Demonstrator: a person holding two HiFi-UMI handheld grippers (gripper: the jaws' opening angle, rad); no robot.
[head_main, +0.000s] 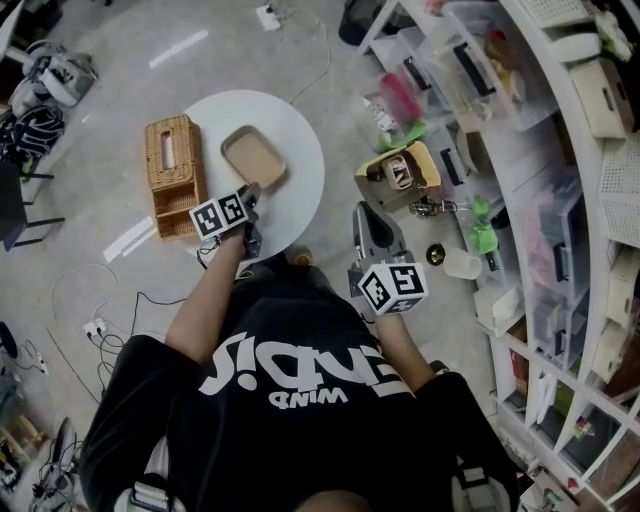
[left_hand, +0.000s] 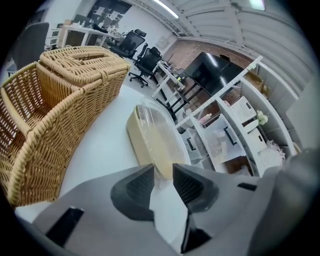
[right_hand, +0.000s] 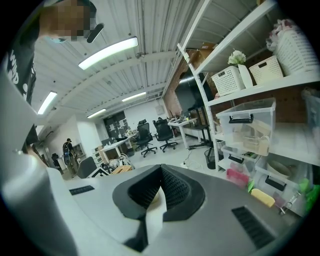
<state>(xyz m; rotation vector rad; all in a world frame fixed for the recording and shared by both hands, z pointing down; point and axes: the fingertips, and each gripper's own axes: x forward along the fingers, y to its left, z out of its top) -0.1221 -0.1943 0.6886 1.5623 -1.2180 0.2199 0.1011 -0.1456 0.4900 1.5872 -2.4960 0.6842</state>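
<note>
Left gripper (left_hand: 163, 175) fingers narrowly apart at the lidded beige container (left_hand: 155, 145) on the bench (head_main: 300, 150). Right gripper (right_hand: 160, 172) fingers closed, empty. Shirt (head_main: 300, 430) print includes "WIND".

The round white desk (head_main: 300, 150) had bare room along its right side and far edge. A wicker basket (head_main: 172, 175) blocked the left side. A tan box with a lid (head_main: 253, 157) sat just in front of the left tongs (head_main: 250, 194). Between the desk and the shelves (head_main: 560, 200) ran a strip of floor, crowded by a yellow box (head_main: 400, 172) near the right tongs (head_main: 368, 215).
</note>
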